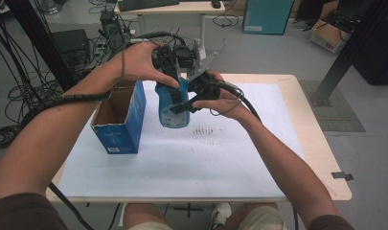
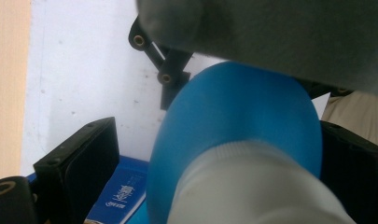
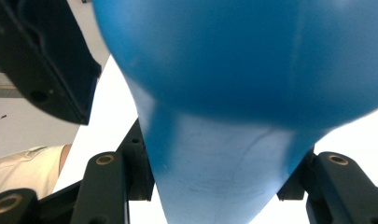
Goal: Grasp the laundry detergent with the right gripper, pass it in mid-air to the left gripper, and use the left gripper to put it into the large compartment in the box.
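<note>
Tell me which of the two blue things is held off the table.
The blue bottle, gripped by the left gripper and the right gripper above the white mat. The open blue cardboard box stands on the table to its left, untouched.

Open blue box (image 1: 119, 120) crowds the left just beside the held blue bottle (image 1: 172, 108); white table (image 1: 258, 158) right and front is free.

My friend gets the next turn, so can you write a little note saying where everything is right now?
Right gripper: shut on the blue bottle, held above the white table mat.
Left gripper: fingers sit either side of the bottle's white cap end; whether they press on it is unclear.
Open blue cardboard box stands on the mat, left of the bottle.
Done: bottle lifted.
Left: probably the cap, then setting the bottle down.
</note>
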